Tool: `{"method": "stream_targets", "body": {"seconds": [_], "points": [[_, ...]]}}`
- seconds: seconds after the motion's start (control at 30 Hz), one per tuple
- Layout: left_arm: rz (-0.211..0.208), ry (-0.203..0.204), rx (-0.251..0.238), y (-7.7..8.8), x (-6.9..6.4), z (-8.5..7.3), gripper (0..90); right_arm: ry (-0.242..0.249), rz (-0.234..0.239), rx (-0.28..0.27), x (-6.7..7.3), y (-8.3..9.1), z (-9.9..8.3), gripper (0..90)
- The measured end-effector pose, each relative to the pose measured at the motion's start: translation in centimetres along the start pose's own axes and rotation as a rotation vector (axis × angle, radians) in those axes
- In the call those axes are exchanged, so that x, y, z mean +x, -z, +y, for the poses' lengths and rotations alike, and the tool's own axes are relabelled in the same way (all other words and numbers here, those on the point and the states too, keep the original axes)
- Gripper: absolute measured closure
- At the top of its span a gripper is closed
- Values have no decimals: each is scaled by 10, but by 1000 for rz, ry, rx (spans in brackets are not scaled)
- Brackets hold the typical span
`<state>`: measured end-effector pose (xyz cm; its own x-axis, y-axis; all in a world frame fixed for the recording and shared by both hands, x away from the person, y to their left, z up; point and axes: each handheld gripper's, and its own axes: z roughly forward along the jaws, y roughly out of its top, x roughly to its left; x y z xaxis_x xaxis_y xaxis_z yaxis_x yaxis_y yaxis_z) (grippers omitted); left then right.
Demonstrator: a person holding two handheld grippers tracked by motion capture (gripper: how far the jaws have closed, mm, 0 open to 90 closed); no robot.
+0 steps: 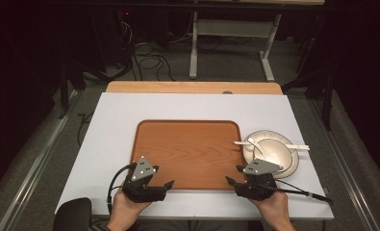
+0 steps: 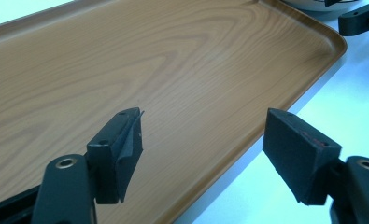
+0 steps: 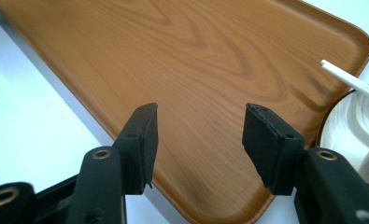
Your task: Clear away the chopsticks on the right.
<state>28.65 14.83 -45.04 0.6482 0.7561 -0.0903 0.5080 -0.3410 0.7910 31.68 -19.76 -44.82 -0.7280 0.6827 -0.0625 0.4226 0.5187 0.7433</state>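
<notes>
Both tongs are released and hold nothing: the left gripper [image 1: 164,185] and the right gripper [image 1: 232,176] hover over the near corners of the tray [image 1: 187,153], which sits mid-frame on the white table [image 1: 115,120]. The tray is a flat, wood-grain brown rectangle with a low raised rim and rounded corners. A right-hand swing could likely knock the plate [image 1: 293,166] and chopsticks [image 1: 300,147] just beside the tray's right edge.

Light falls from above onto the white table [image 1: 115,125], which shows bright while the room toward twelve o'clock sinks into near black. The high view is soft and grainy. In both gripper views the wooden tray [image 2: 173,60] is sharp (a pale sheen across its grain), the white surface overexposed.
</notes>
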Motion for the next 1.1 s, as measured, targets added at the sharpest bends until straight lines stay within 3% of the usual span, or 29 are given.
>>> {"method": "stream_targets", "body": {"seconds": [0.43, 1.1], "points": [[6, -3, 2, 0, 0, 0, 290, 15, 0, 14, -1, -1, 0, 478], [9, 0, 0, -1, 0, 0, 290, 5, 19, -9, -2, 7, 3, 506]]}}
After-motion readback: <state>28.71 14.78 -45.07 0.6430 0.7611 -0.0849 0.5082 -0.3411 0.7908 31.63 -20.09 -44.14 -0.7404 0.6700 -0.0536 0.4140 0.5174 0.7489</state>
